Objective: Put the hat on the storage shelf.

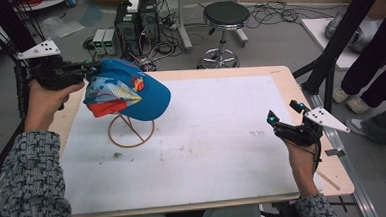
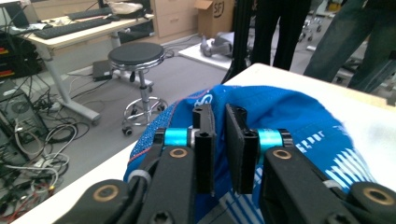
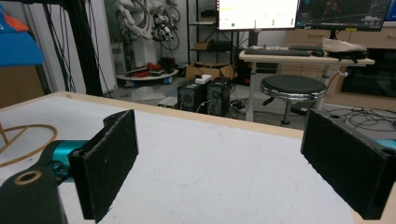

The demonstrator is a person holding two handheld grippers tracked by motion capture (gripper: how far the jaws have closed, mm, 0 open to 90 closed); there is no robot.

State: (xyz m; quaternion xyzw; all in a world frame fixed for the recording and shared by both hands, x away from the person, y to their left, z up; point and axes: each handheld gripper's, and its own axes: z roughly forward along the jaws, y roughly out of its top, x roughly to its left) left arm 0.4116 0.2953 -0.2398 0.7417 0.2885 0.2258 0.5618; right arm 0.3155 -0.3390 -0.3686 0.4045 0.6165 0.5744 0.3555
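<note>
- A blue cap (image 1: 130,89) sits on a wire stand (image 1: 130,132) at the back-left part of the bench (image 1: 207,138); its crown carries patterned panels and an orange-red patch shows under its near edge.
- The stand's upper part is hidden inside the cap; its ring base and two thin struts show on the white bench top.
- The left hand-held gripper (image 1: 90,69) reaches the cap's rear edge from the left. In the left gripper view (image 2: 219,149) its jaws stand close together with a narrow gap, blue fabric right behind them; whether fabric lies in the gap is hard to make out.
- The right hand-held gripper (image 1: 272,118) rests near the bench's right edge, well apart from the cap, its jaws spread wide with nothing between them (image 3: 219,168).
- In the right gripper view the cap is cut off at the upper left corner.
</note>
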